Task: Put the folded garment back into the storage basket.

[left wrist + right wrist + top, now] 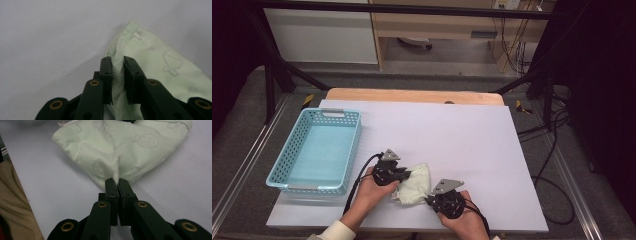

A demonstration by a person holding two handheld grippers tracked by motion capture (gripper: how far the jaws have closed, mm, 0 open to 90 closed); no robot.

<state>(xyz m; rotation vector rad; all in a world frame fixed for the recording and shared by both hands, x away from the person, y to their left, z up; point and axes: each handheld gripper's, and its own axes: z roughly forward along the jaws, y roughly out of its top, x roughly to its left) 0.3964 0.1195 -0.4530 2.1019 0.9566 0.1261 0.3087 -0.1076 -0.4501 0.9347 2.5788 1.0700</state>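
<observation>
The pale green cloth (414, 184) is pinched between the left gripper (408, 174) and right gripper (430, 198), basket (287, 150) lying left.

A white surface (462, 135) carries a light blue basket (292, 150) at its left and a crumpled pale green cloth (416, 184) near the front edge.

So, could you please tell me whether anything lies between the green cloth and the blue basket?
Nothing visible does. The cloth is pinched by the left gripper and the right gripper, and the white table is bare from there to the basket at the left.
</observation>
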